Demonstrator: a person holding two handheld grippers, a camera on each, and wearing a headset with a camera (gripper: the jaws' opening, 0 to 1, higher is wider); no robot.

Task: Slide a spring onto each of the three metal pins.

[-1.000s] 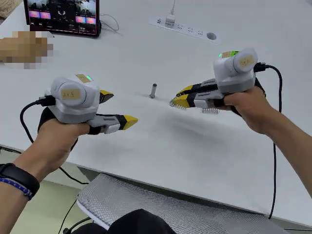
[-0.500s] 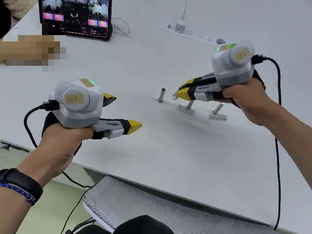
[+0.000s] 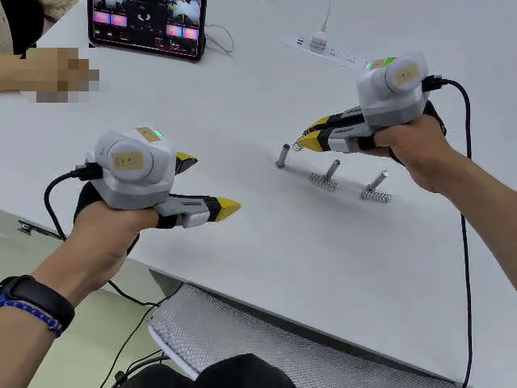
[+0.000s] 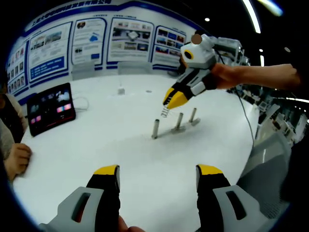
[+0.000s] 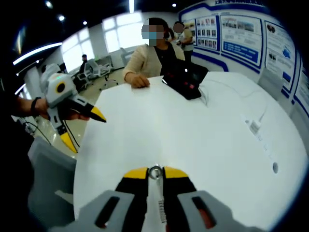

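Observation:
Three short metal pins stand in a row on the white table. The left pin (image 3: pixel 282 155) (image 4: pixel 156 129) is bare. The middle pin (image 3: pixel 331 170) and the right pin (image 3: pixel 376 181) each have a spring (image 3: pixel 323 183) coiled at the foot. My right gripper (image 3: pixel 307 139) (image 4: pixel 175 98) hovers just above and right of the bare pin. It is shut on a small spring (image 3: pixel 299 145) (image 5: pixel 155 172), which pokes out past its tips. My left gripper (image 3: pixel 207 184) (image 4: pixel 157 170) is open with nothing in it, held well short of the pins near the table's front edge.
A tablet (image 3: pixel 145 24) with a lit screen and a power strip (image 3: pixel 323 50) lie at the back of the table. A person's hand (image 3: pixel 48 69) rests at the far left edge. A mesh chair seat (image 3: pixel 242 339) is below the front edge.
My right gripper has risen from low over the middle and right pins, uncovering their springs, and moved toward the bare left pin with a spring. The left gripper stayed where it was; the camera shifted.

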